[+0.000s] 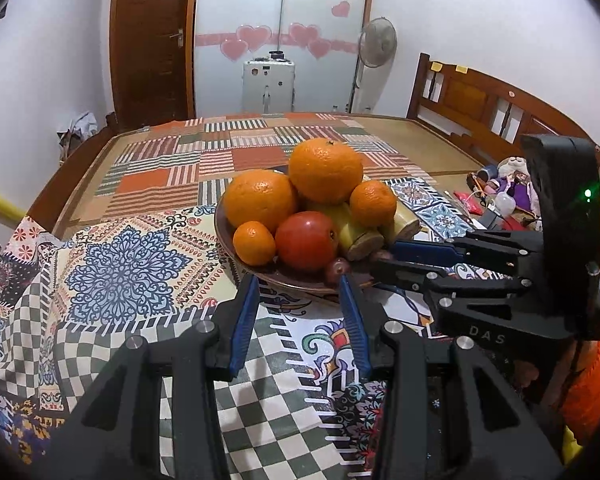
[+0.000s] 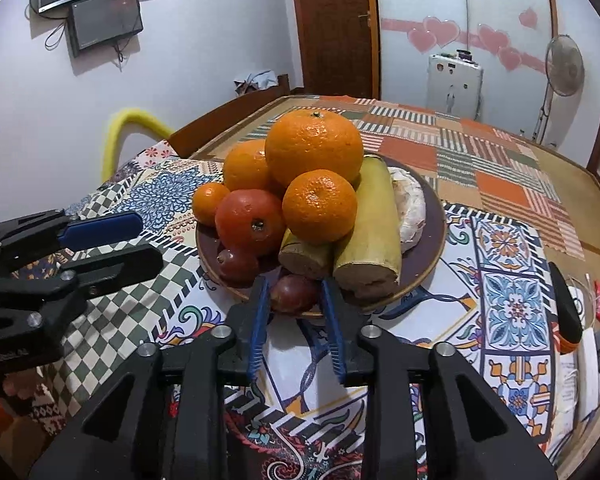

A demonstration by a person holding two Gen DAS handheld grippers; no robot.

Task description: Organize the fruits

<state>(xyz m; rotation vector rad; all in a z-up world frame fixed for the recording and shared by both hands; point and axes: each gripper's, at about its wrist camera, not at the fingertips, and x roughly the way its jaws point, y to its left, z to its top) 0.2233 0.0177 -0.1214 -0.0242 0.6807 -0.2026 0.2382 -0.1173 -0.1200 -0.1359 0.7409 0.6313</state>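
two spread tools (image 1: 298,280) (image 2: 294,284) face four oranges (image 2: 314,150), one tomato (image 2: 249,220).

Our left gripper (image 1: 298,280): black plastic frame of ribbed, triangulated struts; two fingers faced with ridged blue pads (image 1: 242,322); round silver screw heads at the joints. Seen from the right wrist view, its side carries small white lettering, partly cut off.

Our right gripper (image 2: 294,286): same black build, blue ribbed pads (image 2: 258,320), silver screws. From the left wrist view, its body bears embossed "DAS" lettering and a tall black housing with a small green light (image 1: 587,193).

Our sleeve (image 1: 592,392): bright orange fabric; some bare skin beside it.
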